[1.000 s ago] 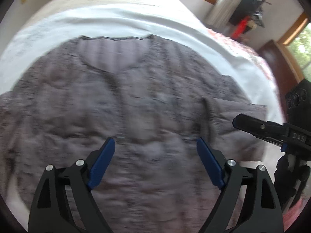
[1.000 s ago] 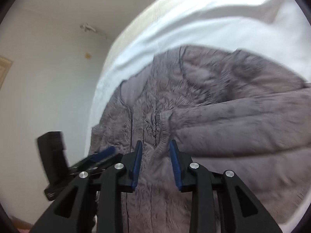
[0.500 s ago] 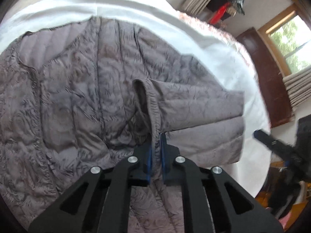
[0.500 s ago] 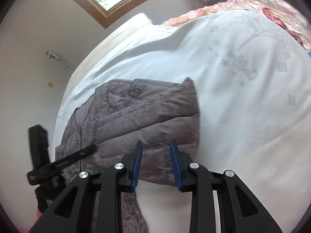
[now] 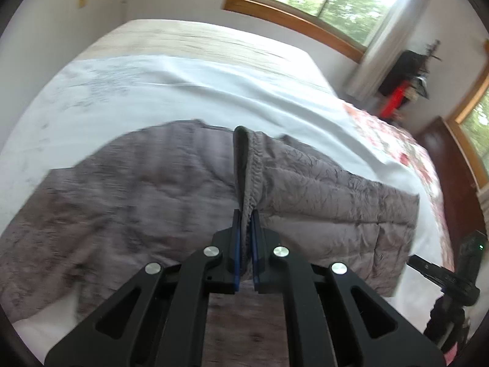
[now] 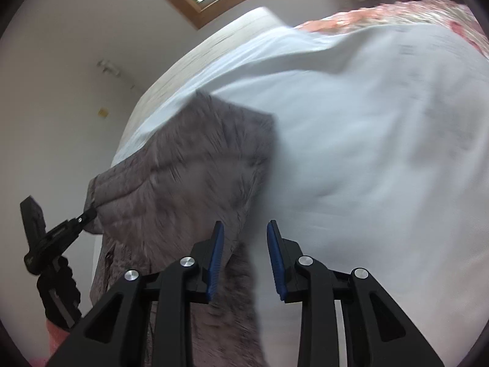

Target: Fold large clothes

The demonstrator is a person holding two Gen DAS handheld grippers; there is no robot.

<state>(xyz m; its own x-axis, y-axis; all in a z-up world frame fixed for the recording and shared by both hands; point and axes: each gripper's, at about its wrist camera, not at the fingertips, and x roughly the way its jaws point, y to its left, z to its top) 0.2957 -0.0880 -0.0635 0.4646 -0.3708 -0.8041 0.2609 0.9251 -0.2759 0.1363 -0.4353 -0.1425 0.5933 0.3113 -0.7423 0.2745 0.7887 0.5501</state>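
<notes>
A grey quilted jacket (image 5: 137,214) lies spread on the white bed sheet (image 5: 183,91). My left gripper (image 5: 244,214) is shut on the cuff (image 5: 250,165) of its sleeve, which hangs lifted above the jacket's body. The right wrist view shows that left gripper (image 6: 88,214) at the left, pinching the raised cuff. My right gripper (image 6: 244,229) hovers over the jacket's (image 6: 198,183) folded right edge, where it meets the sheet (image 6: 366,153). Its jaws stand a little apart and the pads press on nothing. In the left wrist view it shows at the far right (image 5: 428,267).
Beyond the sheet lies a bare beige mattress strip (image 5: 198,39) under a wood-framed window (image 5: 305,0). A floral quilt (image 5: 397,140) covers the bed's right side. Dark wooden furniture (image 5: 452,168) and a curtain (image 5: 382,46) stand at the right.
My left gripper went from wide open over the jacket to shut on the sleeve cuff, then lifted it. My right gripper swung from the jacket's front over to its right edge.
</notes>
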